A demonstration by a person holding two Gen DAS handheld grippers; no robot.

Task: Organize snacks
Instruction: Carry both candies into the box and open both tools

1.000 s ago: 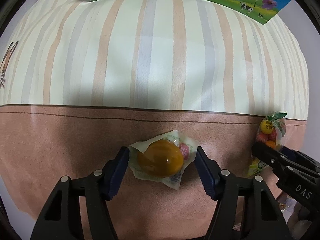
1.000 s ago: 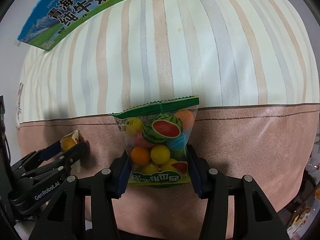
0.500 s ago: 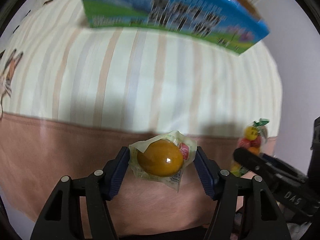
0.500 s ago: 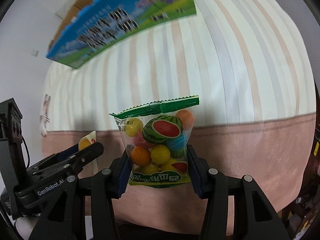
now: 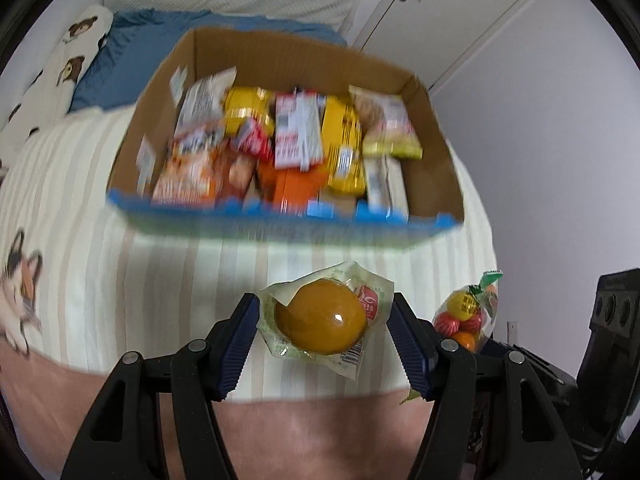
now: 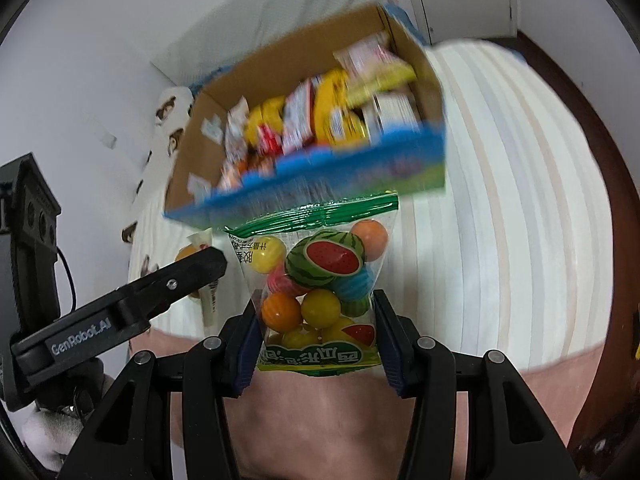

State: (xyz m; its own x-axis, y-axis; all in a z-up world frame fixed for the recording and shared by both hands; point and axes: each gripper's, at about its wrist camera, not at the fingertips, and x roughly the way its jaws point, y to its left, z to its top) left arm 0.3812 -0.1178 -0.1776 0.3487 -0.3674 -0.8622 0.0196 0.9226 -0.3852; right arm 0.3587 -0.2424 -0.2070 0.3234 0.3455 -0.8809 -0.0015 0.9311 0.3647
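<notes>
My left gripper is shut on a clear packet holding an orange-brown egg-shaped snack, lifted above the striped bed. My right gripper is shut on a clear bag of fruit-shaped gum balls with a green top seal. Ahead of both stands an open cardboard box with blue and green outer print, filled with several snack packets. The same box appears in the right wrist view, just beyond the gum bag. Each gripper shows in the other's view: the right with its bag, the left.
The box sits on a bed with a cream striped cover and a pink band near me. A blue pillow and a dog-print cushion lie behind the box. A white wall and door are at the right.
Both grippers have risen with their snacks and tilted up toward the box. The box's open top and its contents have come into view; before only its printed side showed.
</notes>
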